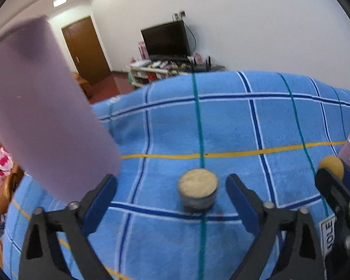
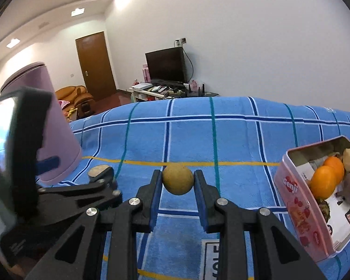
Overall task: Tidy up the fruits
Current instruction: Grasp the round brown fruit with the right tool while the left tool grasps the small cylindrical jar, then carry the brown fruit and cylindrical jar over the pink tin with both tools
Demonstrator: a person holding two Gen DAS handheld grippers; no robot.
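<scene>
My right gripper is shut on a round yellow-brown fruit, held above the blue checked cloth. The same fruit shows at the right edge of the left wrist view. My left gripper is open and empty, its jaws either side of a short dark fruit piece with a pale cut top standing on the cloth. That piece shows partly behind the left gripper in the right wrist view. A pink tin box at the right holds two oranges and other fruits.
A tall lilac container stands at the left of the cloth, close to the left gripper; it also shows in the right wrist view. A white label lies on the cloth near the front. A TV, a door and a sofa are far behind.
</scene>
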